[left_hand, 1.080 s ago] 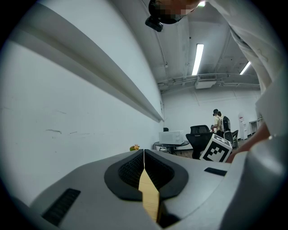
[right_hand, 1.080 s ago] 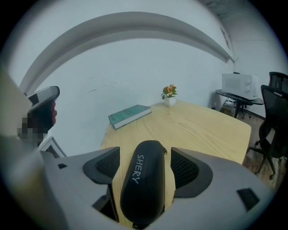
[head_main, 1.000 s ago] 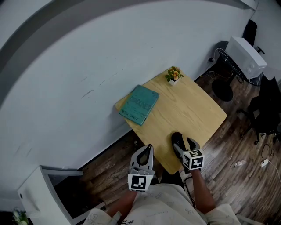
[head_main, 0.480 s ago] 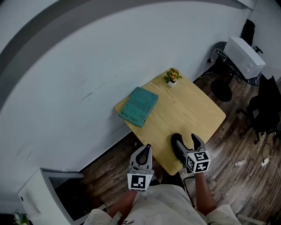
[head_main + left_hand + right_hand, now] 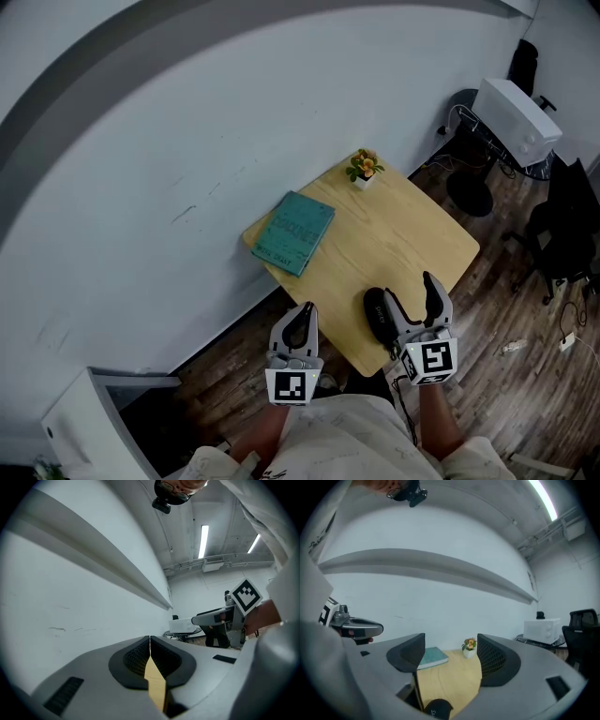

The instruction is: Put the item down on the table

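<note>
Resting on table [image 5: 412, 230], black item [image 5: 375, 317] lies just below spread right hand-held gripper [image 5: 407, 289].

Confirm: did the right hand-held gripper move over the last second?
Yes. The right hand-held gripper drew back toward the near edge of the table, jaws now wider, leaving the black item lying there.

table [image 5: 403, 239]: light wood, smooth | book [image 5: 292, 232]: matt teal cover | floor [image 5: 497, 319]: dark wood planks | wall [image 5: 234, 122]: matt white
</note>
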### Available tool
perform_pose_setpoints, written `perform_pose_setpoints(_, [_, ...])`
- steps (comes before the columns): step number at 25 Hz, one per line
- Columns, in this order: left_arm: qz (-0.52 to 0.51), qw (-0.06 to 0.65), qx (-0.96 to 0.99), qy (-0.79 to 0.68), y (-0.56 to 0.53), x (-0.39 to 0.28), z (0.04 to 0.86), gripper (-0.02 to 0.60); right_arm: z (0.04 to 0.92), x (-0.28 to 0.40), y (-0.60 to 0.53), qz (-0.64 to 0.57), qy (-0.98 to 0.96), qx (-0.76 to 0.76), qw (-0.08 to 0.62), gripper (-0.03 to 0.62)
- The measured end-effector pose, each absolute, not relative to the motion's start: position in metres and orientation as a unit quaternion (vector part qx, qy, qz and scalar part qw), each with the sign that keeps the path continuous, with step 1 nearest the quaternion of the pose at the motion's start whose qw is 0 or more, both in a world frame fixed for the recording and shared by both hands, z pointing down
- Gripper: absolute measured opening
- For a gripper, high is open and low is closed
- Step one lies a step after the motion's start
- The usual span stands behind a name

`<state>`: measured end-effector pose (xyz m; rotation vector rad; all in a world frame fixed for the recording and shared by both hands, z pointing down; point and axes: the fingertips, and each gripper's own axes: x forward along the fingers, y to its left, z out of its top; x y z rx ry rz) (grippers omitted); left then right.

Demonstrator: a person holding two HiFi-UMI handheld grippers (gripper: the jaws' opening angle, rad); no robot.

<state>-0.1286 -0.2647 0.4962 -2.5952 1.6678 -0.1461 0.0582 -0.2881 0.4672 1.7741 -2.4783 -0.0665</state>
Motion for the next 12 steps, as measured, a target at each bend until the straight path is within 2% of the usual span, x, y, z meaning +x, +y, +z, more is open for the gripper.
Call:
perform_pose_setpoints(3, [-0.040, 0.039, -0.838, 0.542, -0.270, -0.131, 0.487, 0.009, 0.445, 0.060, -0.282, -0.078, -0.803, 0.590, 0.028, 0.347])
perform_pose_setpoints(7, [-0.047, 0.068, -0.838, 0.540, -0.273, -0.133, 0.478, 0.011, 0.433, 0.063, -0.277, -0.094, -0.798, 0.595, 0.011, 0.348])
perform_pose_setpoints(12, [-0.047, 0.055, -0.841, 0.536, -0.273, -0.131, 0.477, 0.011, 0.431, 0.065, -0.276, -0.094, -0.794, 0.600, 0.005, 0.347])
